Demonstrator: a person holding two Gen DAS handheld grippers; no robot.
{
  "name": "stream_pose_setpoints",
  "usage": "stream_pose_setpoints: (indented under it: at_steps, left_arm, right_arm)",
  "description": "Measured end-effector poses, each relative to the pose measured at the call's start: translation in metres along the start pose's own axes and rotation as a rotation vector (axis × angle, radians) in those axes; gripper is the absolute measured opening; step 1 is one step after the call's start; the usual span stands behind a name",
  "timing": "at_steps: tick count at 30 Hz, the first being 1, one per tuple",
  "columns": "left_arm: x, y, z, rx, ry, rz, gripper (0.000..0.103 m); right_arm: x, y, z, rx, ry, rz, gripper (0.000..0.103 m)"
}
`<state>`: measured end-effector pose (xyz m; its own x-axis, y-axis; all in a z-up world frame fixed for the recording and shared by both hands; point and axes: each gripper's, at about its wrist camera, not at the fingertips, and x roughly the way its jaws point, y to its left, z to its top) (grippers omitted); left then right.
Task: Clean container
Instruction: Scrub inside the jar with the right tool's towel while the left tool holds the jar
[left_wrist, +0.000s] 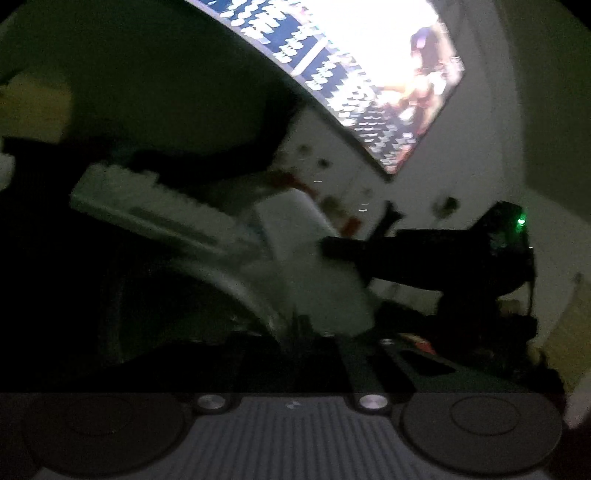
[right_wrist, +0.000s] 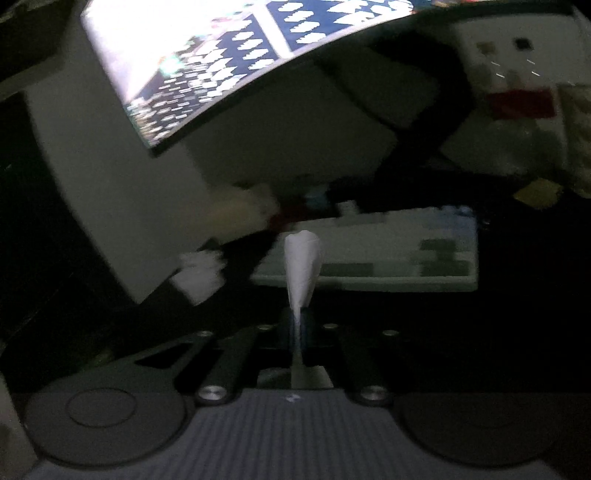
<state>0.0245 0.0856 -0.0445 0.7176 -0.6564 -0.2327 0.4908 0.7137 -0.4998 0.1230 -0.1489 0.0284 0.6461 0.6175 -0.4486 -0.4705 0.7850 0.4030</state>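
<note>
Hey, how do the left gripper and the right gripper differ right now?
The right gripper is shut on a folded white tissue that sticks out ahead; the left gripper is too dark to tell its grip. The right gripper faces a pale keyboard; the left gripper has a pale curved rim, perhaps the container's, close in front. Both are dark and point toward the lit screen.

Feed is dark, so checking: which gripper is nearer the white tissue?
Right. The right gripper is shut on the white tissue; the left gripper points toward it, contact unclear.
</note>
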Motion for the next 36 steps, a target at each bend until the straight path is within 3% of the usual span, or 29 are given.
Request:
stream_pose_setpoints:
  at_steps: [2, 4, 10, 12, 13, 14, 16, 18, 22, 26, 29, 36]
  left_arm:
    - [-0.001, -0.014, -0.007, 0.090, 0.010, 0.056, 0.015]
    - [0.001, -0.024, -0.016, 0.166, 0.035, 0.116, 0.033]
    - [0.013, -0.030, -0.037, 0.250, 0.093, 0.212, 0.040]
    - [0.013, -0.029, -0.036, 0.233, 0.090, 0.222, 0.049]
    - [0.014, -0.029, -0.037, 0.222, 0.085, 0.225, 0.064]
    - [0.015, -0.032, -0.038, 0.213, 0.076, 0.232, 0.070]
    - [0.022, -0.045, -0.044, 0.227, 0.062, 0.297, 0.070]
    - [0.033, -0.063, -0.048, 0.245, 0.055, 0.415, 0.070]
    - [0.046, -0.084, -0.051, 0.227, 0.059, 0.533, 0.071]
    - [0.048, -0.092, -0.056, 0.204, 0.043, 0.542, 0.096]
    - [0.055, -0.093, -0.059, 0.268, 0.058, 0.544, 0.096]
    - [0.050, -0.085, -0.058, 0.289, 0.049, 0.493, 0.095]
  right_arm:
    - [0.003, 0.016, -0.002, -0.047, 0.022, 0.002, 0.007]
    - [0.010, 0.029, -0.007, -0.100, 0.050, -0.011, 0.007]
    - [0.032, 0.049, -0.017, -0.165, 0.100, -0.012, 0.008]
    - [0.035, 0.052, -0.018, -0.123, 0.127, 0.078, 0.008]
    - [0.036, 0.056, -0.019, -0.110, 0.145, 0.134, 0.008]
    - [0.038, 0.060, -0.021, -0.101, 0.163, 0.188, 0.008]
    - [0.040, 0.067, -0.022, -0.121, 0.181, 0.225, 0.008]
    - [0.040, 0.070, -0.022, -0.139, 0.194, 0.238, 0.006]
    - [0.036, 0.054, -0.016, -0.136, 0.198, 0.185, 0.006]
    - [0.031, 0.037, -0.013, -0.147, 0.183, 0.138, 0.006]
    - [0.027, 0.034, -0.014, -0.142, 0.170, 0.133, 0.006]
    - [0.020, 0.036, -0.018, -0.164, 0.149, 0.111, 0.006]
